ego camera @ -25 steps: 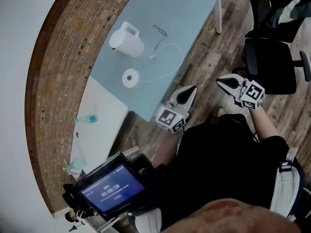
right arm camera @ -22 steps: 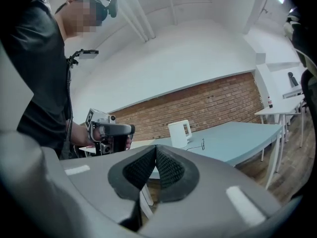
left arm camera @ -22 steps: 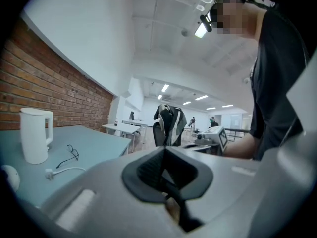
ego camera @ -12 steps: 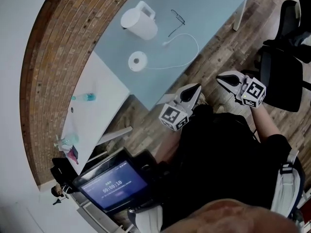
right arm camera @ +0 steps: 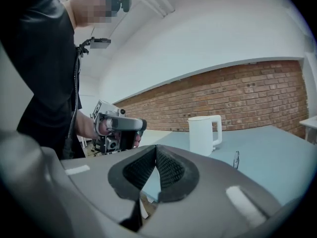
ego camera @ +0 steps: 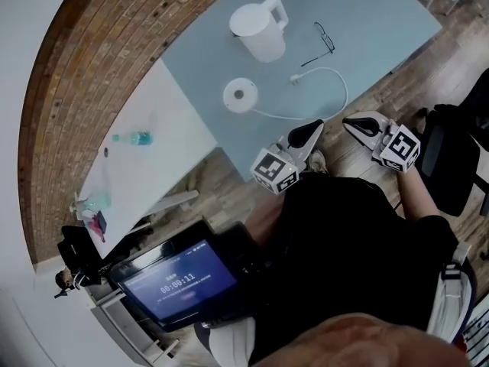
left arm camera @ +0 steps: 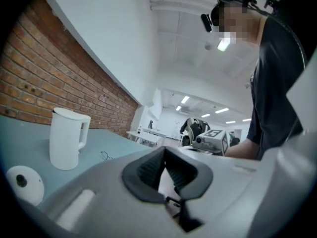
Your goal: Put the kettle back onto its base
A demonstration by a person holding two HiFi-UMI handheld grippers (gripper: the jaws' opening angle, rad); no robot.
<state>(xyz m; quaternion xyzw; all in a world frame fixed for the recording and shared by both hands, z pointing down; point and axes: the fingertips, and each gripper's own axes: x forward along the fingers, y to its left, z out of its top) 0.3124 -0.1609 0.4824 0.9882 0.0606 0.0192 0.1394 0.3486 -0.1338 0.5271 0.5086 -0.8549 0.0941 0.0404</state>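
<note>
Left gripper (ego camera: 314, 127) and right gripper (ego camera: 351, 122): jaws closed on nothing, positioned by the table (ego camera: 382, 21) edge, centre frame. The base (ego camera: 241, 95) lies beyond them. The kettle (ego camera: 261, 30) stands apart from it, upper centre, upright with its long axis vertical and its handle (ego camera: 278, 10) pointing upper right. The shell is probably rigid and smooth; fill level, and so weight, is unknown. Grip the handle.

The blue table (ego camera: 382, 21) bears an upright kettle (ego camera: 260, 35), apart from its round base (ego camera: 241, 95). A cord (ego camera: 341, 102) loops from the base; glasses (ego camera: 324, 41) lie near the kettle.
</note>
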